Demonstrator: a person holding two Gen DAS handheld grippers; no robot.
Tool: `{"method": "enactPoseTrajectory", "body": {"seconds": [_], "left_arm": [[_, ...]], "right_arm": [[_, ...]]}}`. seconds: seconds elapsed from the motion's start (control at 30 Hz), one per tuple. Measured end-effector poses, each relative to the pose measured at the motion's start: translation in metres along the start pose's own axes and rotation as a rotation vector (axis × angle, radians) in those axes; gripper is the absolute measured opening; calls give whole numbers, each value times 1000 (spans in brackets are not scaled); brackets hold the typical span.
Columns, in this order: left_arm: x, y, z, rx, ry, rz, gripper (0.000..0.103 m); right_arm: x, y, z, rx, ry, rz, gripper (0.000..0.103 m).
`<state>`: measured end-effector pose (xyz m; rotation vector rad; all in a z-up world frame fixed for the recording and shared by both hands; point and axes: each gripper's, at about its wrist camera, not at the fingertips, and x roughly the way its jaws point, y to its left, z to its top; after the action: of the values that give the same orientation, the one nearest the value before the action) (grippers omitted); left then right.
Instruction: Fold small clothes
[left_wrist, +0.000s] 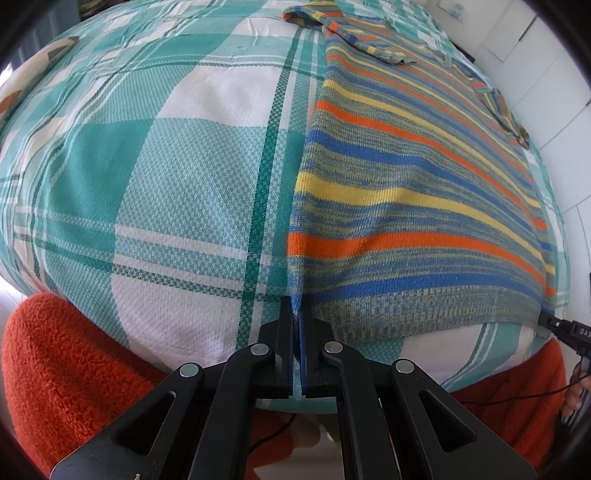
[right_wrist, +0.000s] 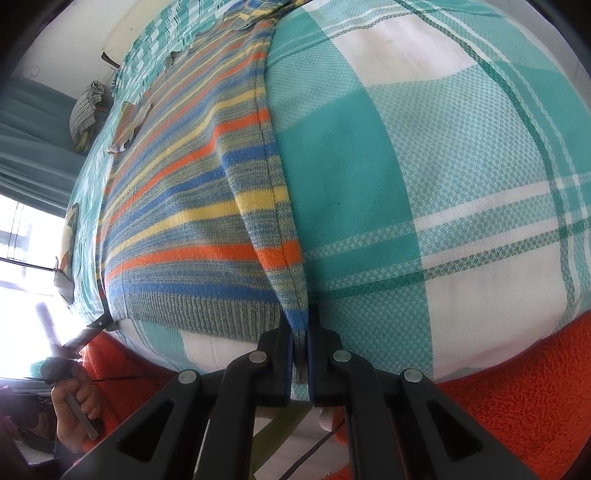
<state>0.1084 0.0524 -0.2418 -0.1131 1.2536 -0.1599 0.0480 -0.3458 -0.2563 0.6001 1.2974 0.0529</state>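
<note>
**Both grippers pinching the sweater's hem corners**

The left gripper (left_wrist: 295, 314) is clamping its fingers on the near left hem corner of the striped sweater (left_wrist: 424, 192), while the right gripper (right_wrist: 300, 328) is squeezing the near right corner. The sweater is lying flat on the teal plaid bedspread (left_wrist: 166, 184), stretching away toward the far sleeves.
</note>
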Motion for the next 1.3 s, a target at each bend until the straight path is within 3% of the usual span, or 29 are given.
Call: {"method": "enactPoseTrajectory", "body": {"seconds": [1.3], "left_arm": [[3, -4, 1, 17, -2, 17, 2]], "right_arm": [[-4, -11, -3, 50, -20, 36, 6]]}}
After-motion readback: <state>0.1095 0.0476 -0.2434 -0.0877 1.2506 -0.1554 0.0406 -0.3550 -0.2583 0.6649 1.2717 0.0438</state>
